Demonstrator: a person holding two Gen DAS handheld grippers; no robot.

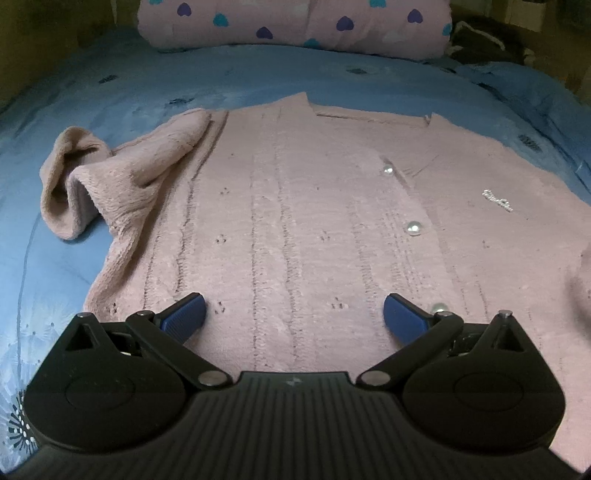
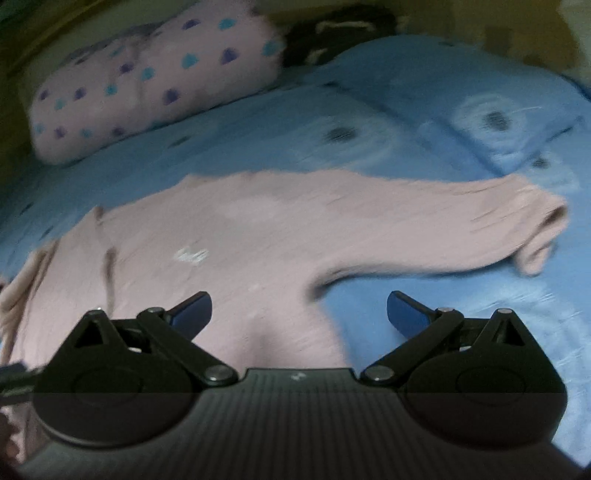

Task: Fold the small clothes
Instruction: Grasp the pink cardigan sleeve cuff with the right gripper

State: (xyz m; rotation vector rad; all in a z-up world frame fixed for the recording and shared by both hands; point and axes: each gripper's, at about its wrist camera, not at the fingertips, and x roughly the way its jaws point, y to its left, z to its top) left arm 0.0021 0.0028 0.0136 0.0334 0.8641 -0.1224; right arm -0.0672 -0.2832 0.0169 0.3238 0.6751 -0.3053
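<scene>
A small pink knit cardigan (image 1: 303, 206) with shiny buttons lies flat, front up, on the blue bedsheet (image 1: 110, 96). Its left sleeve (image 1: 110, 181) is bunched and bent back toward the body. In the right wrist view the cardigan (image 2: 229, 236) shows with its right sleeve (image 2: 461, 221) stretched straight out over the sheet. My left gripper (image 1: 294, 314) is open and empty, low over the cardigan's lower front. My right gripper (image 2: 299, 310) is open and empty, above the cardigan's side edge below the armpit. The right wrist view is blurred.
A pink pillow with heart prints (image 1: 295, 26) lies at the head of the bed and shows in the right wrist view (image 2: 147, 85) too. Dark cloth (image 1: 484, 40) sits beside it. A blue pillow (image 2: 480, 103) lies at the far right.
</scene>
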